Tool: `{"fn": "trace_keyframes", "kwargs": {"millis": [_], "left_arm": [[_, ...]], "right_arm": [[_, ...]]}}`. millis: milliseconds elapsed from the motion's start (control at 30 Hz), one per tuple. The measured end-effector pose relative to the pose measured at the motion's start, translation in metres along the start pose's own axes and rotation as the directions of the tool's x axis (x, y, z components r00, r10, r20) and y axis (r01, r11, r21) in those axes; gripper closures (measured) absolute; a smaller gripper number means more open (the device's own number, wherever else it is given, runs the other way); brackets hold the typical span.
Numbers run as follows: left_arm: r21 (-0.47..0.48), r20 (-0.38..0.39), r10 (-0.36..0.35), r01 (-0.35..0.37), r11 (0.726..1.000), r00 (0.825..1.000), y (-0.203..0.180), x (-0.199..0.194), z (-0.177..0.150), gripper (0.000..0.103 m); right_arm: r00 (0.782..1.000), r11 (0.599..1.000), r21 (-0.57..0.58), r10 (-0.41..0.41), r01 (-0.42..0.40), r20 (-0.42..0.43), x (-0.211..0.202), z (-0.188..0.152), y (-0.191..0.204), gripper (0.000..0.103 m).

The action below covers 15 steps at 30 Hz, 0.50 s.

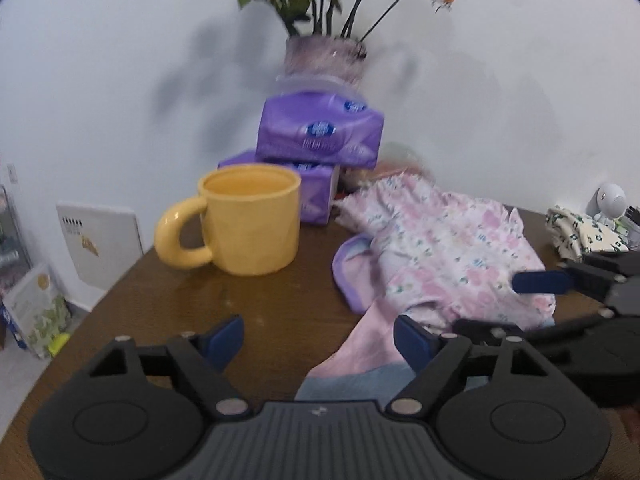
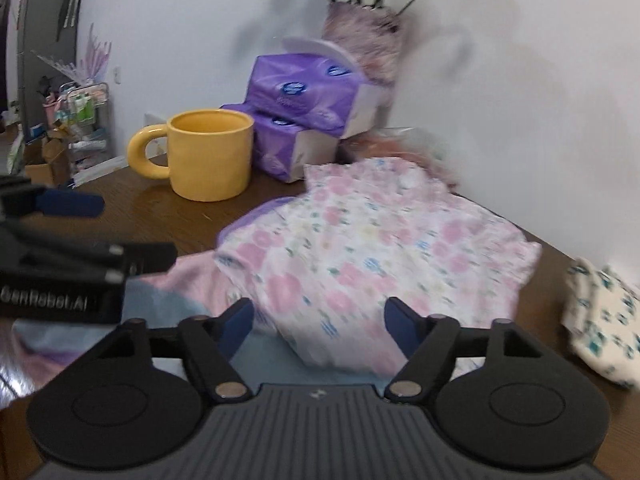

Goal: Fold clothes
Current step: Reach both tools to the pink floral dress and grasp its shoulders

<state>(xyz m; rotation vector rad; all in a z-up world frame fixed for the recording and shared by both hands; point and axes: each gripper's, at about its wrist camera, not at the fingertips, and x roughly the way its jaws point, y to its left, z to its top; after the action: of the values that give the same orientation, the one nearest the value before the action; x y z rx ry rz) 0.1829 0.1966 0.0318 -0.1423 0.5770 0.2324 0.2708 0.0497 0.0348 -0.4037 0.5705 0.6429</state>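
A crumpled pink floral garment (image 1: 440,248) (image 2: 380,248) lies on the brown table (image 1: 260,312). A plain pink cloth (image 1: 360,344) and a light blue cloth (image 2: 160,308) stick out from under its near edge. My left gripper (image 1: 320,338) hovers open over the table at the pink cloth's left edge; its pads grip nothing. It shows at the left of the right wrist view as well (image 2: 72,204). My right gripper (image 2: 320,324) stands open above the floral garment's near edge, with cloth in the gap and the pads not pressing. Its blue pad (image 1: 540,282) enters the left wrist view from the right.
A yellow mug (image 1: 248,224) (image 2: 208,156) stands left of the clothes. Behind it are stacked purple tissue packs (image 1: 320,132) (image 2: 296,96) and a flower vase (image 1: 324,60) against the white wall. A white cloth with green flowers (image 2: 600,320) lies at the right.
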Motion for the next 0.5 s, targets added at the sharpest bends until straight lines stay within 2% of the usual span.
{"fn": "trace_keyframes", "kwargs": {"millis": [67, 100, 133, 167, 200, 333, 500], "left_arm": [[0.001, -0.007, -0.002, 0.002, 1.0, 1.0, 0.002, 0.002, -0.002, 0.027], [0.003, -0.007, -0.006, 0.006, 1.0, 1.0, 0.002, 0.001, -0.003, 0.028], [0.005, -0.005, -0.012, 0.012, 1.0, 1.0, 0.002, 0.0, -0.004, 0.028], [0.009, 0.001, -0.016, 0.016, 1.0, 1.0, 0.001, -0.001, -0.005, 0.028], [0.015, 0.009, -0.017, 0.017, 1.0, 1.0, 0.0, -0.003, -0.006, 0.028], [0.038, 0.032, -0.039, 0.038, 0.999, 0.999, -0.009, -0.008, -0.01, 0.028], [0.084, 0.054, -0.095, 0.091, 0.992, 0.994, -0.029, -0.022, -0.012, 0.028]], "right_arm": [[1.0, 1.0, 0.017, 0.024, -0.024, -0.02, 0.009, 0.002, -0.001, 0.057], [0.998, 0.998, 0.044, 0.051, -0.049, -0.028, 0.012, 0.003, -0.003, 0.076], [0.996, 0.995, 0.071, 0.078, -0.075, -0.034, 0.015, 0.004, -0.005, 0.085], [0.996, 0.993, 0.09, 0.081, -0.079, -0.02, 0.013, 0.003, -0.008, 0.088], [0.997, 0.991, 0.108, 0.08, -0.079, -0.002, 0.009, 0.002, -0.011, 0.097], [0.993, 0.983, 0.157, 0.076, -0.09, 0.092, -0.023, -0.002, -0.029, 0.101], [0.975, 0.967, 0.227, 0.066, -0.116, 0.214, -0.092, -0.012, -0.069, 0.101]]}}
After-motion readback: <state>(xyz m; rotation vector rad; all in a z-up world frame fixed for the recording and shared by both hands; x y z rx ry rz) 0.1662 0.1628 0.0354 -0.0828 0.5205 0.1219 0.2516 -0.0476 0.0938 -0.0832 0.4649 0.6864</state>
